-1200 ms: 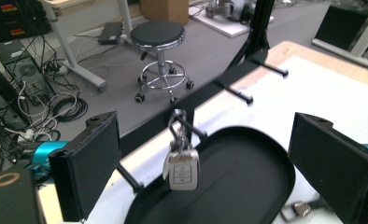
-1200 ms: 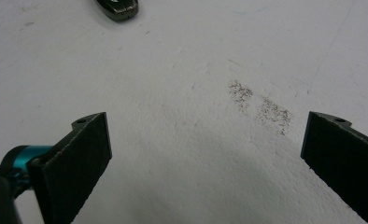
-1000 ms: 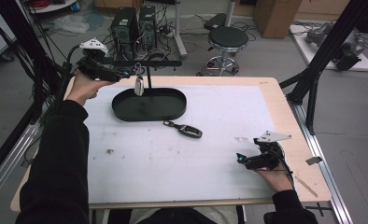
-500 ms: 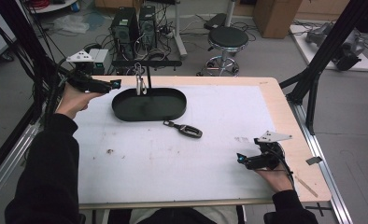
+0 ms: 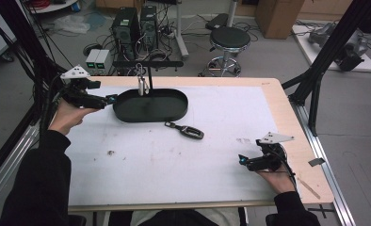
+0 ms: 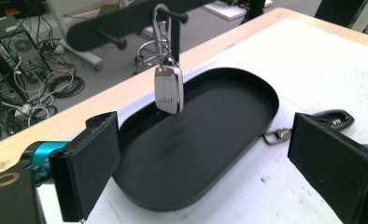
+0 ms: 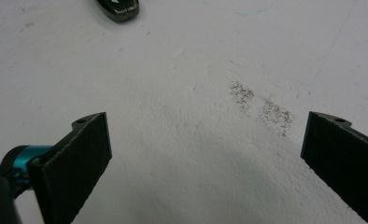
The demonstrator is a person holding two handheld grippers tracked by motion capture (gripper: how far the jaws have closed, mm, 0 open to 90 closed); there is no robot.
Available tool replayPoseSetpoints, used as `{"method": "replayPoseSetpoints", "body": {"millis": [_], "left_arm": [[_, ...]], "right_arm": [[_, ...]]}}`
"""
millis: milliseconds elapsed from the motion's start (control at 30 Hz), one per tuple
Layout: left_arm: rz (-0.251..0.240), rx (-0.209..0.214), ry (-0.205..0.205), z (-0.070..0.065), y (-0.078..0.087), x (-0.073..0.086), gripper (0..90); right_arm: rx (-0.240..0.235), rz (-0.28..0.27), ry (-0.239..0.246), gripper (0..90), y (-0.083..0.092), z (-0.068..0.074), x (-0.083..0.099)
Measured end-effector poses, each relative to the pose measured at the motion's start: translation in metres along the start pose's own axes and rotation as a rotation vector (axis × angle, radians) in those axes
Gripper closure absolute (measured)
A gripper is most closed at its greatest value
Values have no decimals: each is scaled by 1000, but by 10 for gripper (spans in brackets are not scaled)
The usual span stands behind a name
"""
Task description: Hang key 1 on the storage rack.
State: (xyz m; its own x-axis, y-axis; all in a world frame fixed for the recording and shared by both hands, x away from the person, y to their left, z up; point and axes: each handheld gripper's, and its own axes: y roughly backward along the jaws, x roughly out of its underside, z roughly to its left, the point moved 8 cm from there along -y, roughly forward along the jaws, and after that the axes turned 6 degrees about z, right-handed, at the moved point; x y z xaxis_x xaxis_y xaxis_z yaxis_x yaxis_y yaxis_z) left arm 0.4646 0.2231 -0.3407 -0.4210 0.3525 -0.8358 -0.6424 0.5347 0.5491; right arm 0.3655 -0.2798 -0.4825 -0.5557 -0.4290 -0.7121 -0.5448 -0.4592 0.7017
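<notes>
White scuffed table (image 5: 174, 174), cabled floor behind; left gripper (image 5: 109, 100) and right gripper (image 5: 242, 160) both agape, empty.

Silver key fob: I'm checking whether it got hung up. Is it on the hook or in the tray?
Hanging. The silver key fob dangles by its clip from the stand's bar, above the black tray.

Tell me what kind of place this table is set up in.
Probably a lab or workshop: computer towers with tangled cables on the floor, a rolling stool, and black frame struts around the table.
</notes>
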Motion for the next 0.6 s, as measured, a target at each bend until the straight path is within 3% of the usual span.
{"method": "replayPoseSetpoints", "body": {"millis": [133, 200, 433, 600], "left_arm": [[7, 13, 5, -2, 3, 9, 100], [-15, 37, 12, -4, 5, 13, 100], [20, 35, 25, -9, 4, 38, 100], [-6, 43, 49, -12, 2, 51, 100]], "right_arm": [[-1, 4, -1, 10, 0, 1, 0], [0, 1, -1, 10, 0, 0, 0], [5, 5, -4, 10, 1, 0, 2], [5, 4, -3, 10, 1, 0, 2]]}}
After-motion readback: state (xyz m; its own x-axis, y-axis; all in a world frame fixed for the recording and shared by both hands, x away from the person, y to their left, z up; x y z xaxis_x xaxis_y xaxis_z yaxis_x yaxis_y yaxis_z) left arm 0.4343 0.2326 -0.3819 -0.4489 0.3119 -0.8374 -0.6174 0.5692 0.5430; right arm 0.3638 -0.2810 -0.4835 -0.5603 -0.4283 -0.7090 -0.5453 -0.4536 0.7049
